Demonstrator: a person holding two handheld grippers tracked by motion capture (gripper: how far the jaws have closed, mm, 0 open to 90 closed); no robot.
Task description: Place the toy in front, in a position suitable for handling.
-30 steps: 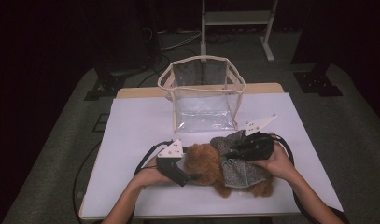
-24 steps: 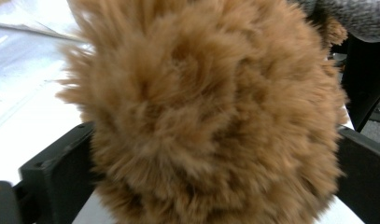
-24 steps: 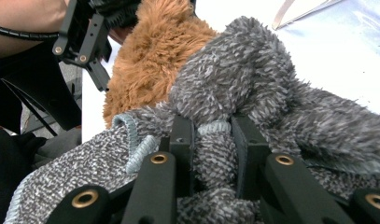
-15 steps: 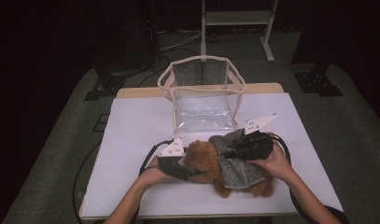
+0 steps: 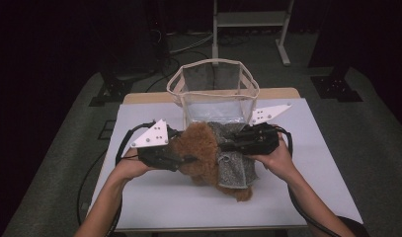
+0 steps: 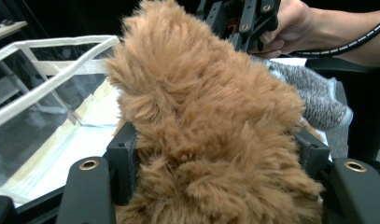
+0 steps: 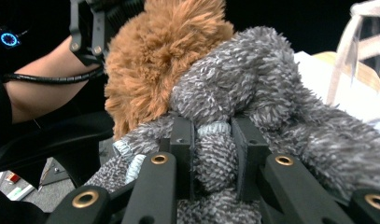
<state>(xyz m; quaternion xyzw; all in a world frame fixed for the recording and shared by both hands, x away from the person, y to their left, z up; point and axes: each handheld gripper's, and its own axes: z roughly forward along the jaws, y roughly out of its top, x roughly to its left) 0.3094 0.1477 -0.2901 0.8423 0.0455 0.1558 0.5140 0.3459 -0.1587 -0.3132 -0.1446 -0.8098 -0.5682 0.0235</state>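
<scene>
Plush toy (image 5: 208,153) is sitting closer to the clear bag (image 5: 213,89) than a second ago; both tools have come forward with it. Left tool (image 5: 186,159) is clamping the brown fur of the head, jaws spread wide around it in the left gripper view (image 6: 215,158). Right tool (image 5: 228,145) is pinching a fold of the grey knit sweater (image 7: 253,107), jaws nearly closed on it (image 7: 215,154). Toy is touching the bag's front wall, over the white tabletop (image 5: 307,163).
</scene>
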